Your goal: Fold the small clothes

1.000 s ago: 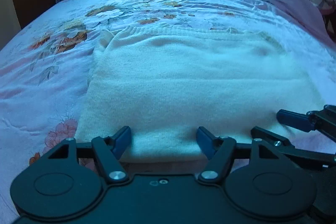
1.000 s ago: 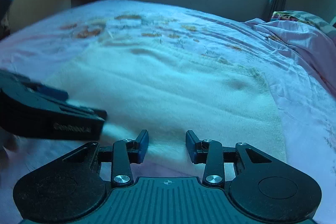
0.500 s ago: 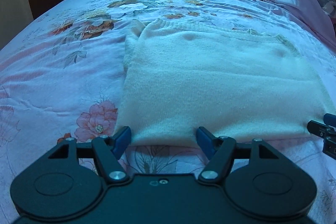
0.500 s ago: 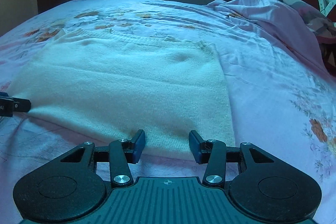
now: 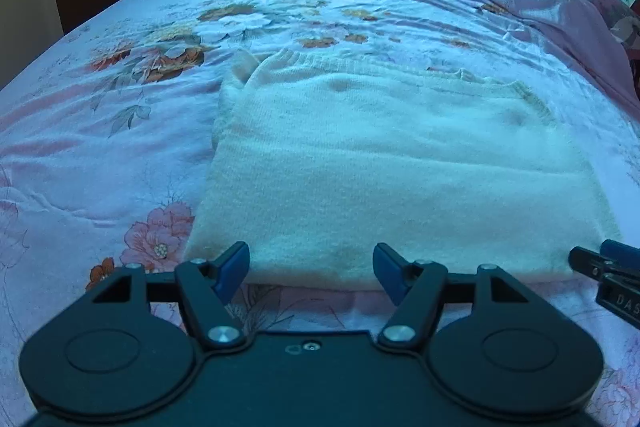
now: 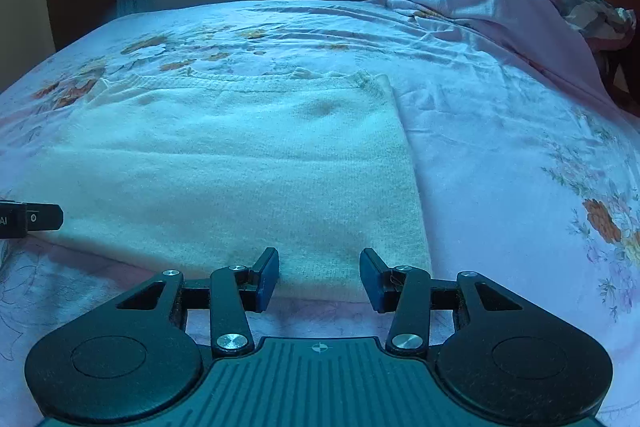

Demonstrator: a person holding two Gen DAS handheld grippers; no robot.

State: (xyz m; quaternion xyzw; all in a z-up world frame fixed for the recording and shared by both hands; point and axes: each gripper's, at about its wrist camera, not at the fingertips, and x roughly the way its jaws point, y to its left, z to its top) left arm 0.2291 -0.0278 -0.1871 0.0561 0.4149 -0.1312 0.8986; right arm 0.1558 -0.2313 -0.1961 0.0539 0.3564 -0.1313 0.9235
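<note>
Sweater (image 5: 384,171), cream knit, folded flat on floral bedsheet (image 5: 100,155). L gripper (image 5: 310,269) at its 7 o'clock corner, R gripper (image 6: 319,277) at 5 o'clock corner; both released, near edge between jaws, ungripped. R jaws just widened.

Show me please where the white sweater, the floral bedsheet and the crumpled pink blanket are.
white sweater (image 5: 392,171), left wrist view, middle of its top layer.
floral bedsheet (image 5: 100,131), left wrist view, bare part left of the sweater.
crumpled pink blanket (image 6: 492,11), right wrist view, its raised folds.
</note>
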